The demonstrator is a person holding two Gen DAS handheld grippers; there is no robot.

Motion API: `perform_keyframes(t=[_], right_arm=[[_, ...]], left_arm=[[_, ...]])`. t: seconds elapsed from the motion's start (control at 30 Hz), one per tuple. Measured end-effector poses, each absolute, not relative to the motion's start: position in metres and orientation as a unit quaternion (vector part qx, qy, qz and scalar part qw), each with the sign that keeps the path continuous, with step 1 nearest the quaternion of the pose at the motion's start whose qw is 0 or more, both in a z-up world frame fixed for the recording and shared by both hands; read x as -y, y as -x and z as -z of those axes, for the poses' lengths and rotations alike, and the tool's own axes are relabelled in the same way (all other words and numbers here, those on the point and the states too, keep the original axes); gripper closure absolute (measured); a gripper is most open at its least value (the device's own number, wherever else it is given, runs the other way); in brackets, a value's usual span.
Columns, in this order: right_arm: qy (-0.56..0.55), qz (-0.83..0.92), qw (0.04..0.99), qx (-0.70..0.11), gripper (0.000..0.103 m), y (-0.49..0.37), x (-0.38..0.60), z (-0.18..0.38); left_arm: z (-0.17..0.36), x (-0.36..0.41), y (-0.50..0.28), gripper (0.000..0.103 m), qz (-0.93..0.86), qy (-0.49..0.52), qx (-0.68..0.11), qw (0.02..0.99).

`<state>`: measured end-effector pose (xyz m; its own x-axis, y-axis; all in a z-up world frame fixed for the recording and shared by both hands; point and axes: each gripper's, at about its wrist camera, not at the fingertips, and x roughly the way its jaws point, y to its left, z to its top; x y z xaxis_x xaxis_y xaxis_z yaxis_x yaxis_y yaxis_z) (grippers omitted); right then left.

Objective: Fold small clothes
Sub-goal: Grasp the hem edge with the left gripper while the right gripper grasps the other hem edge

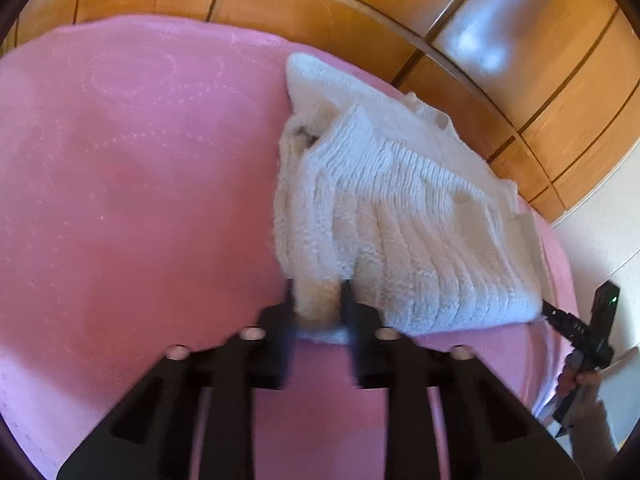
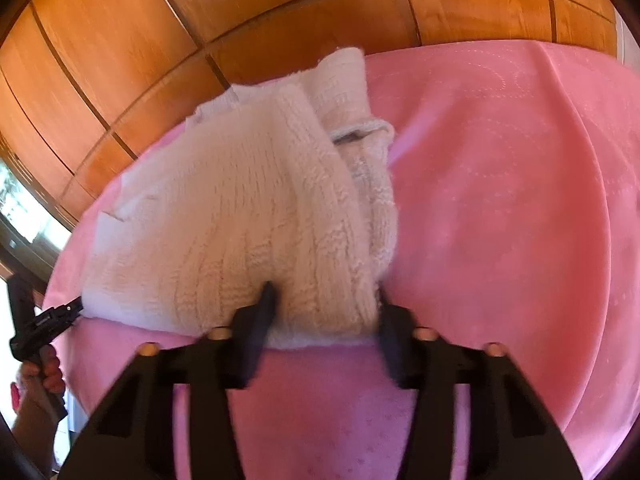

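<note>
A white knitted sweater (image 1: 400, 220) (image 2: 240, 208) lies partly folded on a pink bedspread (image 1: 140, 200) (image 2: 500, 220). My left gripper (image 1: 318, 300) is shut on the sweater's near left corner, with a thick fold of cloth pinched between its fingers. My right gripper (image 2: 324, 308) stands wide over the near right corner. Its jaws straddle a bulge of cloth that fills the gap. In each wrist view the other gripper (image 1: 546, 308) (image 2: 76, 304) shows at the sweater's far corner, held by a hand (image 1: 580, 384) (image 2: 44, 368).
A wooden wardrobe (image 1: 400, 12) (image 2: 120, 40) with panelled doors stands right behind the bed. The bedspread stretches bare to the left in the left wrist view and to the right in the right wrist view. A bright window (image 2: 24, 208) shows at the far left.
</note>
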<state>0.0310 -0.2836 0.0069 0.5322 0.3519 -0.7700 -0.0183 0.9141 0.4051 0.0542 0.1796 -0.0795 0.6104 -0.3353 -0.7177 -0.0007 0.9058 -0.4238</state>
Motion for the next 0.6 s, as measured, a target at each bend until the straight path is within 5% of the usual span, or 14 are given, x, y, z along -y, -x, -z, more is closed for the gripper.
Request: perform_keyframes(t=[0.6], right_arm=[[-0.201,-0.13,0.856,-0.459,0.088,0.082,0.301,-0.052]], left_arm=[[0.055,-0.182,0.056,0.093,0.114,0.202,-0.438,0.869]])
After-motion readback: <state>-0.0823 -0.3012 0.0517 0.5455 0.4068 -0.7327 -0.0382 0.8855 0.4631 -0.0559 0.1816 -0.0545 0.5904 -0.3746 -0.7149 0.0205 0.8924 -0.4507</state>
